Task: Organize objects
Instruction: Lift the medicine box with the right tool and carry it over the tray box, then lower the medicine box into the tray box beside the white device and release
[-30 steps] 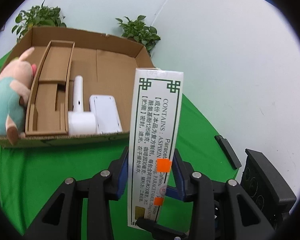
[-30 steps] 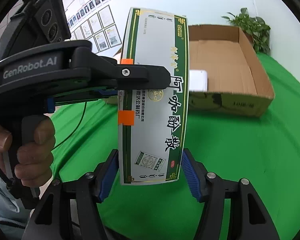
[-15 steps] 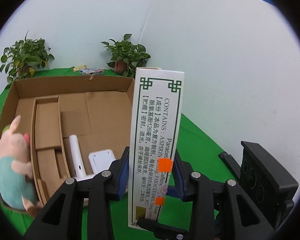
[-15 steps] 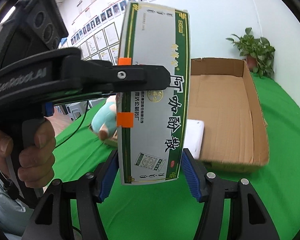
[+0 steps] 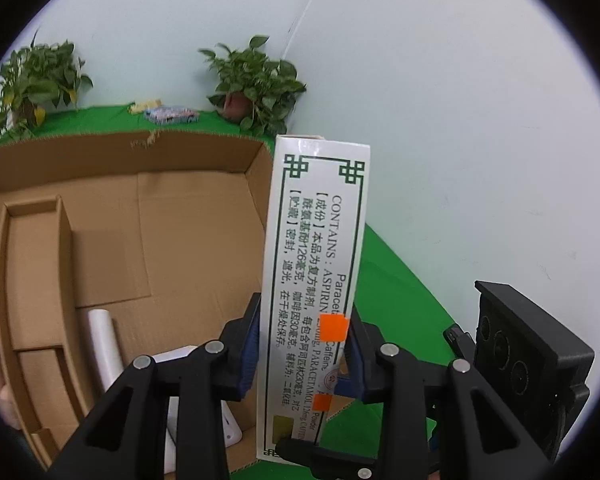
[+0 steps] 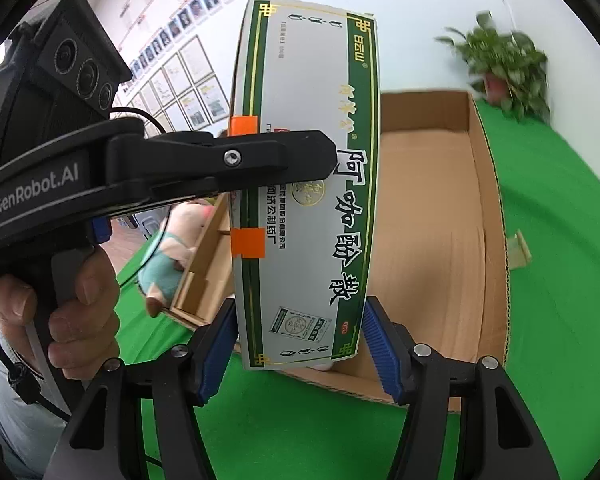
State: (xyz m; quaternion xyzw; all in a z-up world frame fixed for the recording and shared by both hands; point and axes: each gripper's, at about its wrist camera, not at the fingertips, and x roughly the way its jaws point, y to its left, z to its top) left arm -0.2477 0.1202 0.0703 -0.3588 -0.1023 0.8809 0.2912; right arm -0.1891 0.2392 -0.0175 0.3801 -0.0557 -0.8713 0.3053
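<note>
A tall white and green medicine box (image 5: 312, 280) stands upright between both grippers, held in the air over the near right part of an open cardboard box (image 5: 148, 216). My left gripper (image 5: 300, 344) is shut on its narrow sides. My right gripper (image 6: 300, 336) is shut on its lower end, and the wide printed face of the medicine box (image 6: 312, 184) fills that view. The left gripper's finger (image 6: 240, 156) crosses the box face there. The cardboard box (image 6: 432, 216) lies behind and below.
Inside the cardboard box lie a white tube-shaped device (image 5: 104, 344), a cardboard divider (image 5: 32, 280) and a pink and teal plush pig (image 6: 172, 248). Potted plants (image 5: 256, 84) stand at the back on the green cloth (image 6: 560, 240). A white wall is on the right.
Both grippers have carried the medicine box forward and higher, from in front of the cardboard box to over its near right part. The grip on it is unchanged.
</note>
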